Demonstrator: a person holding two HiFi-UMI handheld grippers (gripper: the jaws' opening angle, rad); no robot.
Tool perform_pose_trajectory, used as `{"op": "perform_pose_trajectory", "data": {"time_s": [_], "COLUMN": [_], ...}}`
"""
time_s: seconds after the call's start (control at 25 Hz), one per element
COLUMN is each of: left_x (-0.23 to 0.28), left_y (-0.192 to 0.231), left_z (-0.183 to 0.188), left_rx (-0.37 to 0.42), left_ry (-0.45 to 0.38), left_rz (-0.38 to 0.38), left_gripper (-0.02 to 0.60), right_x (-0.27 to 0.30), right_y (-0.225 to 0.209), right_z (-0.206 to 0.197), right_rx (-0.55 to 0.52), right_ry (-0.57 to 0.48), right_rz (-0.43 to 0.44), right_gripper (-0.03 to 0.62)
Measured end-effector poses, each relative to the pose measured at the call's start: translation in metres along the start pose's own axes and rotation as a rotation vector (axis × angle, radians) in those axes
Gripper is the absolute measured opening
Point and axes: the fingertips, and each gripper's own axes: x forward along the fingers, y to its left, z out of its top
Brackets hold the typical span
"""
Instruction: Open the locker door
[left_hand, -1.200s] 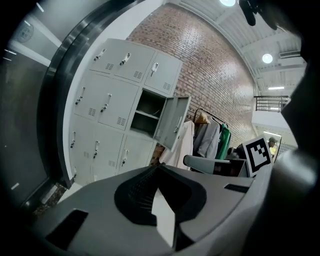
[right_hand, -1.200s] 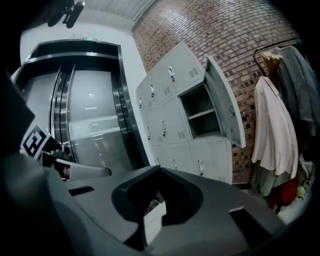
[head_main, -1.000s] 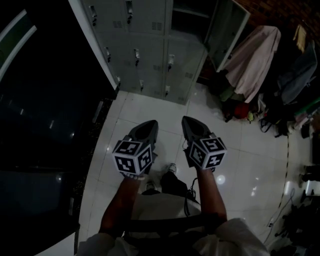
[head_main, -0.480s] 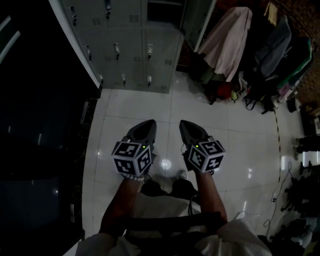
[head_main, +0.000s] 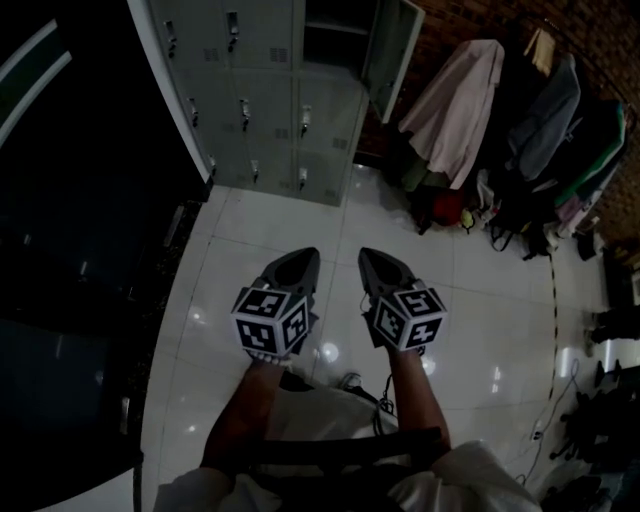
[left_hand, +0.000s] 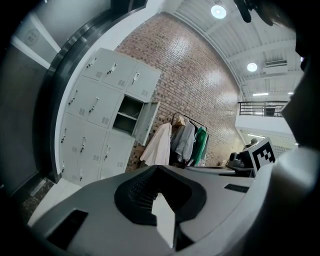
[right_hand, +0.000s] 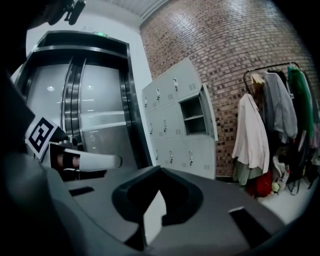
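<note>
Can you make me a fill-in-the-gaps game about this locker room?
One locker door stands ___.
The coats hang in front of a wall made of ___.
The left gripper and the right gripper both have their jaws ___.
Missing words: open, brick, shut.

Looks steeply down from overhead. Looks forward along left gripper (head_main: 303, 260) and right gripper (head_main: 370, 258), sharing far-off lockers (head_main: 265, 90) throughout.

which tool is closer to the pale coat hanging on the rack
Right. The right tool is well short of the pale coat and to its left; the left tool is alongside the right one, farther left.
</note>
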Motion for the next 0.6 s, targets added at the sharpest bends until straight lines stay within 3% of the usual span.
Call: {"op": "perform_pose_trajectory", "data": {"time_s": [0.6], "left_x": [-0.001], "left_y": [-0.038], "left_z": [0.005], "left_rx": [0.037], "left_ry": [-0.033], "left_rz": [0.033], "left_gripper": [-0.008], "right_x": [-0.033], "right_y": [-0.018], "right_z": [0.016], "right_rx": [-0.013], "right_ry": [-0.055], "right_rz": [0.025], "right_gripper": [0.003]}}
